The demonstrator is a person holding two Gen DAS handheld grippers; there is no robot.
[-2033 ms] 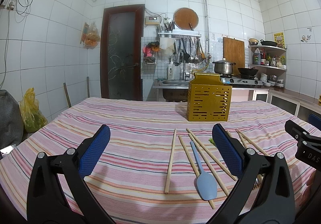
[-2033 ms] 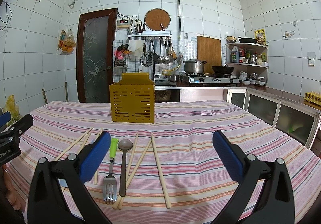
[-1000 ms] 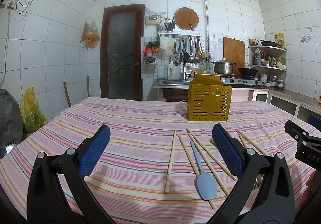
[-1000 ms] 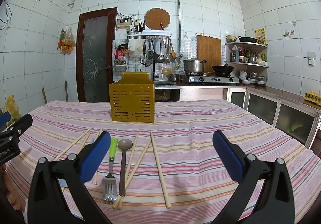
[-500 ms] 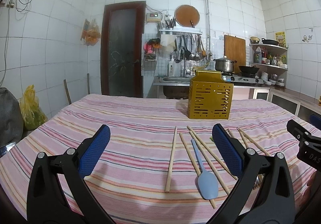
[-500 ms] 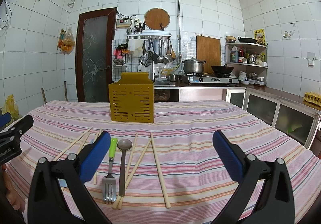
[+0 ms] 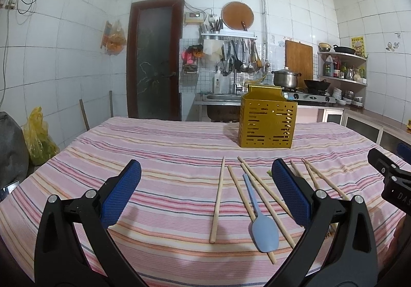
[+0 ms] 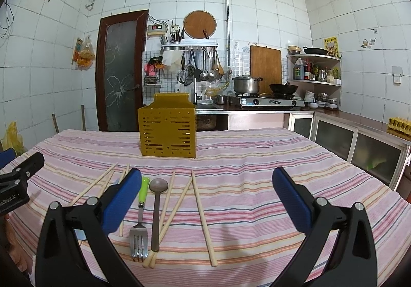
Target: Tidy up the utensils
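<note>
Hovering level above the striped tablecloth (image 8: 257,184), left gripper (image 7: 205,189) and right gripper (image 8: 206,197) both spread wide, empty
Ahead: one yellow holder (image 8: 167,132); nearer: one fork (image 8: 140,230), one brown spoon (image 8: 156,209), one blue spatula (image 7: 262,220), several chopsticks (image 8: 203,217), count uncertain

In the left wrist view, the left gripper's right finger (image 7: 290,194) covers most of the green-handled fork (image 7: 269,173), leaving a green sliver, and hides the near ends of two chopsticks (image 7: 323,180) beside it. In the right wrist view, the right gripper's left finger (image 8: 122,203) hides the blue spatula (image 8: 117,181) except a scrap, plus the middle of the chopsticks (image 8: 92,185) there. The yellow utensil holder (image 8: 167,130) shows only its slotted front, its inside unseen, and the shelf jars (image 8: 313,71) are too small to identify.
</note>
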